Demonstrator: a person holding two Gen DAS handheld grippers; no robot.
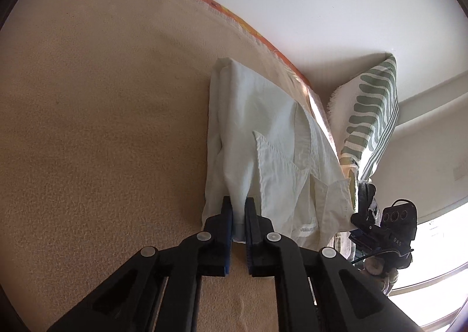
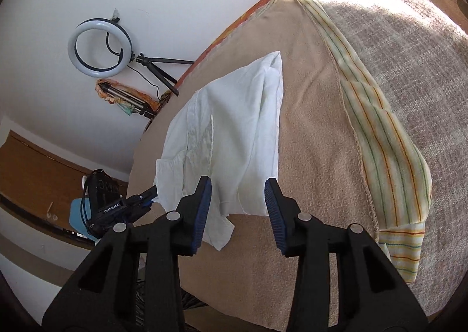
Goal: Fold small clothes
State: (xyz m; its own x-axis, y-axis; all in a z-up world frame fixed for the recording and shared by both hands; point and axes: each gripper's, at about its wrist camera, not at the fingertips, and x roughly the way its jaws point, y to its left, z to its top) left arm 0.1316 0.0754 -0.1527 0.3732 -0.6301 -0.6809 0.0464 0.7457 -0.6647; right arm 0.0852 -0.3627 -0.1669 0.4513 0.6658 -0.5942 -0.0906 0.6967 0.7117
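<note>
Left gripper (image 1: 238,206) pinches white shirt (image 1: 263,144) edge, right gripper (image 2: 238,188) wide apart mid-frame; pull slow & flat

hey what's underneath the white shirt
The white shirt lies on a tan blanket that shows all around it. Anything directly beneath the cloth is covered.
</note>
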